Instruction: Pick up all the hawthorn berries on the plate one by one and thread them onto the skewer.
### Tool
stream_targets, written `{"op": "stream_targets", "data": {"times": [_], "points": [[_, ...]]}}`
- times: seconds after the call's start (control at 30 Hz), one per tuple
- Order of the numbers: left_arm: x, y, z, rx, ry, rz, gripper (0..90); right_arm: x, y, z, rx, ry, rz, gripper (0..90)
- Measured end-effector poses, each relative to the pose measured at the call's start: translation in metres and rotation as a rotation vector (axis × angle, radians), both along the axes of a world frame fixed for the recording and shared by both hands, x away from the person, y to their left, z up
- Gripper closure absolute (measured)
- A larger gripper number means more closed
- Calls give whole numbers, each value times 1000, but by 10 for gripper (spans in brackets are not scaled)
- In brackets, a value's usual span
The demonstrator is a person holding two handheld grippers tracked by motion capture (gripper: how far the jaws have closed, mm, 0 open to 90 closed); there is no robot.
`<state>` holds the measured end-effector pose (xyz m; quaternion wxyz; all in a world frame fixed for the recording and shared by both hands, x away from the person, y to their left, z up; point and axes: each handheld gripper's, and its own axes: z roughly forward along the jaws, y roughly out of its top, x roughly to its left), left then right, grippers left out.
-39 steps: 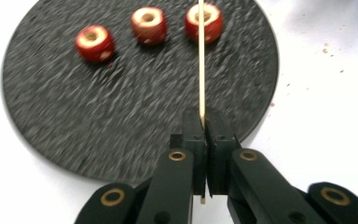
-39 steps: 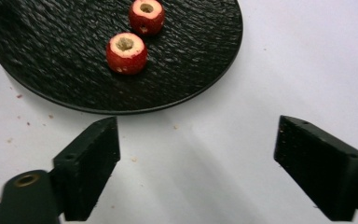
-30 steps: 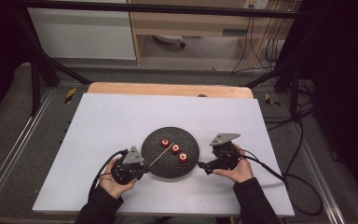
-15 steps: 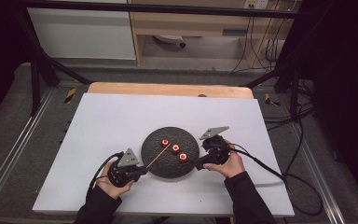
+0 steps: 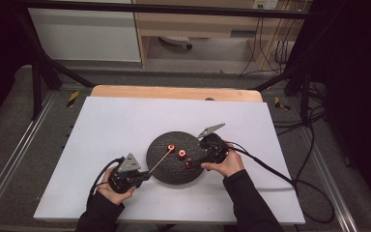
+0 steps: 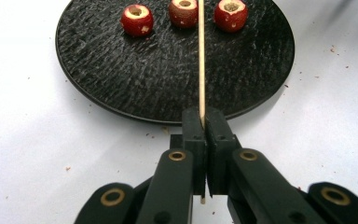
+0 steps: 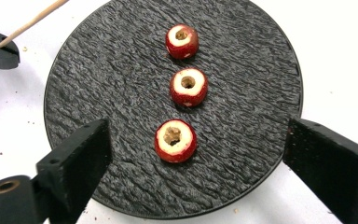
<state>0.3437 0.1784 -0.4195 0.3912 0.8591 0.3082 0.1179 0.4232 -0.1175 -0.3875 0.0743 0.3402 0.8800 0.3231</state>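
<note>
A black round plate (image 5: 166, 170) (image 6: 168, 79) (image 7: 112, 70) holds three red cored fruits in a row (image 5: 182, 153). My left gripper (image 5: 142, 176) (image 6: 202, 122) rests at the plate's near left edge, shut on a thin wooden skewer (image 6: 200, 60) (image 5: 159, 161). The skewer reaches over the plate toward the middle fruit (image 6: 182, 11). My right gripper (image 5: 196, 161) (image 7: 200, 140) hovers open over the plate's right half. The nearest fruit (image 7: 175, 140) lies between its wide jaws, untouched; the other two (image 7: 188, 87) (image 7: 182, 41) sit beyond it.
The plate lies on a white board (image 5: 125, 125) over a wooden table (image 5: 174, 92). Cables (image 5: 280, 174) trail right from the right gripper. Dark frame bars (image 5: 43, 72) stand at the back left. Small crumbs (image 6: 335, 49) dot the board near the plate.
My right gripper has moved left from the plate's right edge to over the plate and the fruits. The left gripper and its skewer have stayed put.
</note>
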Motion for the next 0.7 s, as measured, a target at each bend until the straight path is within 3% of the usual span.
{"op": "stream_targets", "data": {"times": [0.33, 0.7], "points": [[1, 1, 0, 1, 2, 3, 879, 10, 14, -5, -60, 83, 7, 228], [3, 0, -2, 5, 5, 5, 879, 15, 20, -18, -71, 159, 22, 397]]}}
